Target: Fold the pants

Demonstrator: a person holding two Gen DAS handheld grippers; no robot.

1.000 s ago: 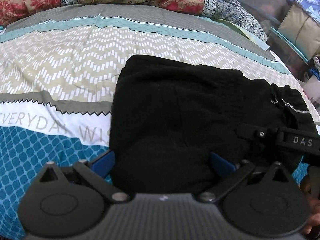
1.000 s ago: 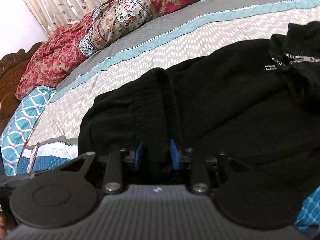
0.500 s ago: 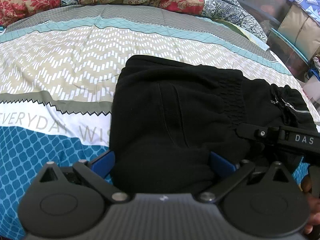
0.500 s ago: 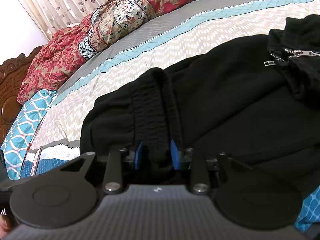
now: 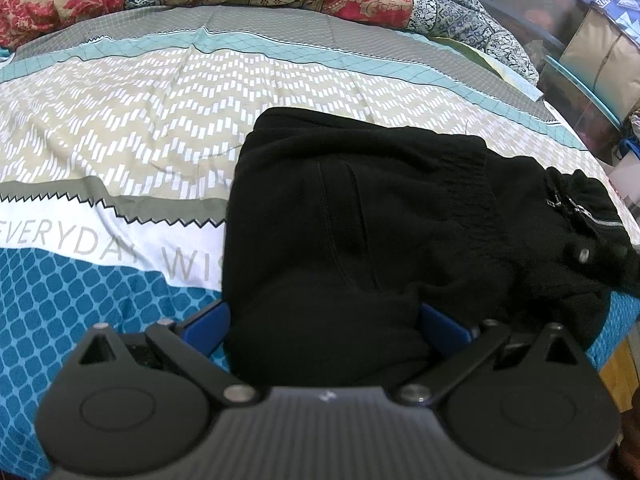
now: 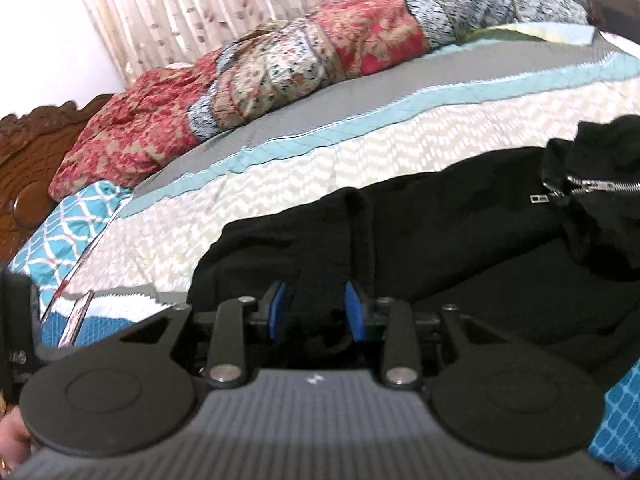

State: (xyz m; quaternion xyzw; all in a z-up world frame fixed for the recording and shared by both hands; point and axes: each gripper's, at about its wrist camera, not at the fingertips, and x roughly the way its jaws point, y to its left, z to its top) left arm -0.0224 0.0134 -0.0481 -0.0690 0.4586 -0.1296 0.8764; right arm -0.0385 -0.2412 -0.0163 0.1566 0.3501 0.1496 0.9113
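Black pants (image 5: 360,220) are lying folded in a thick bundle on a bed (image 5: 120,140), on a patterned sheet of beige, grey, teal and blue bands. A silver zipper (image 5: 576,210) is showing at the bundle's right end.

The left gripper (image 5: 324,320) is reaching down over the near edge of the pants. Its blue fingers (image 5: 208,320) are spread wide on either side of a thick fold of cloth; whether they are pressing on it cannot be told.

The right gripper (image 6: 316,310) is sitting over a ridge of the pants (image 6: 440,248) near the bundle's left end. Its blue fingers (image 6: 354,312) are standing a little apart and are opening, with black cloth lying between them and not clearly pinched.

A red and floral quilt (image 6: 280,68) is lying rolled along the far side of the bed, in front of a pale curtain (image 6: 240,0). A carved wooden headboard (image 6: 32,160) is standing at the left.
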